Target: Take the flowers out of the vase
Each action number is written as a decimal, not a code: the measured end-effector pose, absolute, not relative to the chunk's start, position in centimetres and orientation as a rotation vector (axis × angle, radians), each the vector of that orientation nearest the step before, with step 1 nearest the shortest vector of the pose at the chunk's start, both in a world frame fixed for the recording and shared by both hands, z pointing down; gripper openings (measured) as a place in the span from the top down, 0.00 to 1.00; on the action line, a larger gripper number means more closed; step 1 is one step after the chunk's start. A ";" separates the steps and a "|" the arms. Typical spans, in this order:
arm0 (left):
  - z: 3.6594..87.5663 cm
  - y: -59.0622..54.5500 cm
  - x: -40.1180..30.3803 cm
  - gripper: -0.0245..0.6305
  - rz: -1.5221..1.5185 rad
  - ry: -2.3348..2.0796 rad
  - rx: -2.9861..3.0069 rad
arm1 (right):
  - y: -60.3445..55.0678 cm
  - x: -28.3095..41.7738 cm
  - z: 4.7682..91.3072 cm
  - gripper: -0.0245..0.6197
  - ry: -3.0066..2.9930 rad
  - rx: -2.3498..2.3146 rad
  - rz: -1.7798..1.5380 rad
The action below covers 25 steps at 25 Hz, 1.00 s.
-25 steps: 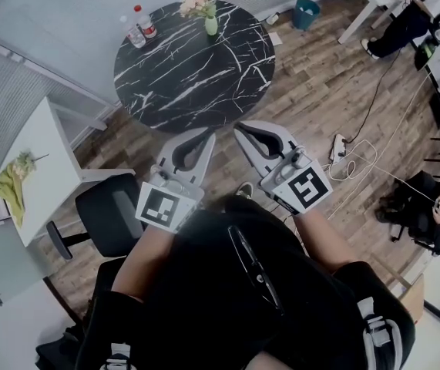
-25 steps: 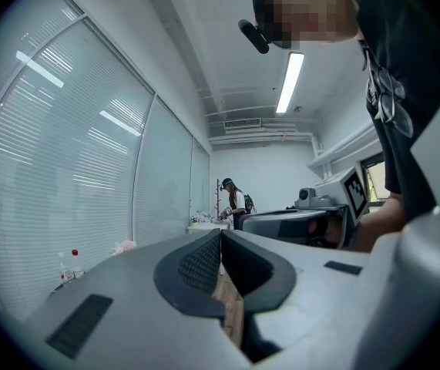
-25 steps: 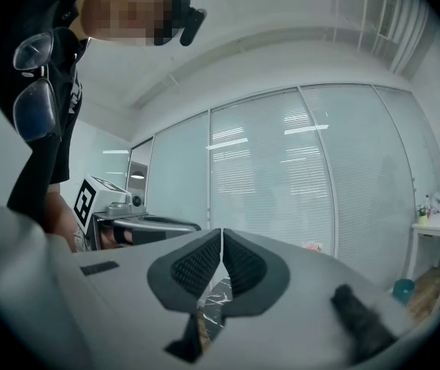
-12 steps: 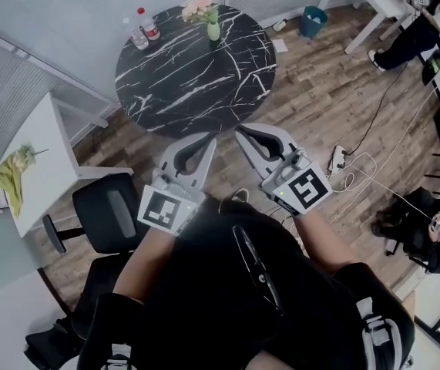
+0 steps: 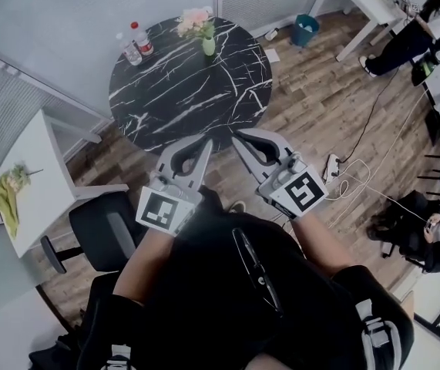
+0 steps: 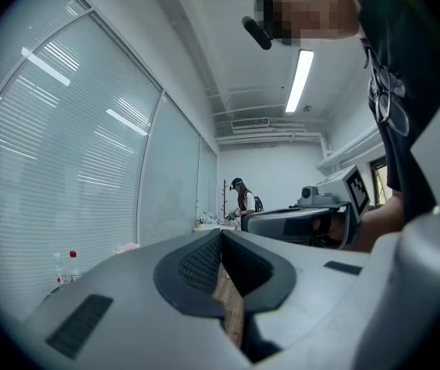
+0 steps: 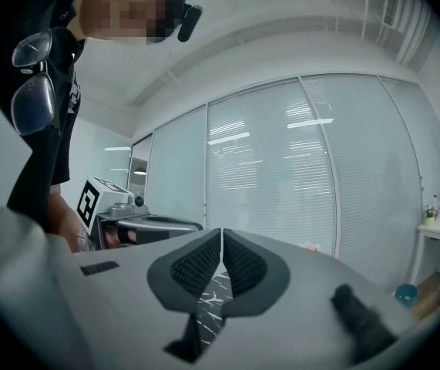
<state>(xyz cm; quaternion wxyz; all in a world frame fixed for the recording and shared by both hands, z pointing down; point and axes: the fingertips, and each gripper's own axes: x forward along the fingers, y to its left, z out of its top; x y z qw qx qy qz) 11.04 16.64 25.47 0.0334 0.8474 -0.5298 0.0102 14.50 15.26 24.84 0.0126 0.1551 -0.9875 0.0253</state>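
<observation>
Jaws closed and empty, the left gripper (image 5: 201, 143) and right gripper (image 5: 243, 139) point level by the near rim of the table (image 5: 189, 91), well apart from the flowers (image 5: 194, 21) in the vase (image 5: 209, 46) at its far edge (bottles (image 5: 138, 41) stand near), where one should open for the stems, the other steadying the vase.

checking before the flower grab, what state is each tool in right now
left tool: closed, holding nothing
right tool: closed, holding nothing

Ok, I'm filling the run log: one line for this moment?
left gripper: shut, empty | right gripper: shut, empty | flowers: in vase on table, untouched
</observation>
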 end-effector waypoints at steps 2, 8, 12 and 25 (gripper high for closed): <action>25.3 15.4 10.1 0.94 0.027 -1.617 2.624 | 14.1 13.5 24.9 0.93 -3.061 0.494 0.071; 25.3 11.9 6.4 0.94 0.009 -1.603 2.646 | 10.5 9.6 24.3 0.93 -3.051 0.550 0.042; 25.1 10.0 3.4 0.94 -0.011 -1.601 2.656 | 8.9 6.7 23.9 0.93 -3.029 0.556 -0.002; 26.3 5.7 -2.9 0.94 -0.025 -1.485 2.715 | 5.1 1.0 26.5 0.93 -2.912 0.658 -0.014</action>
